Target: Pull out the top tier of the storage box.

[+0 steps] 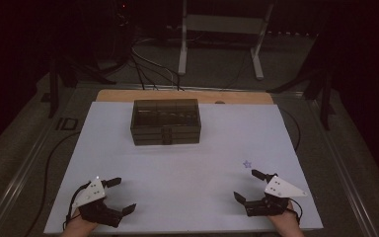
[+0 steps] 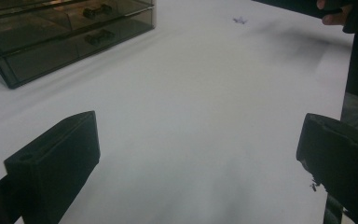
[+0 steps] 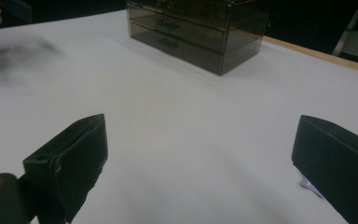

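With my left claw [image 1: 121, 195] and right claw [image 1: 246, 185] spread wide, well short of the drawer organizer [image 1: 165, 121], an off-centre reach risked shoving it backward.

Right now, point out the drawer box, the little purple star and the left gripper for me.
drawer box [image 1: 166, 129]: high view, on its front face beside the drawer handles.
purple star [image 1: 247, 164]: high view, on the star's middle, on the white table cover.
left gripper [image 1: 120, 194]: high view, midway between its open fingers.
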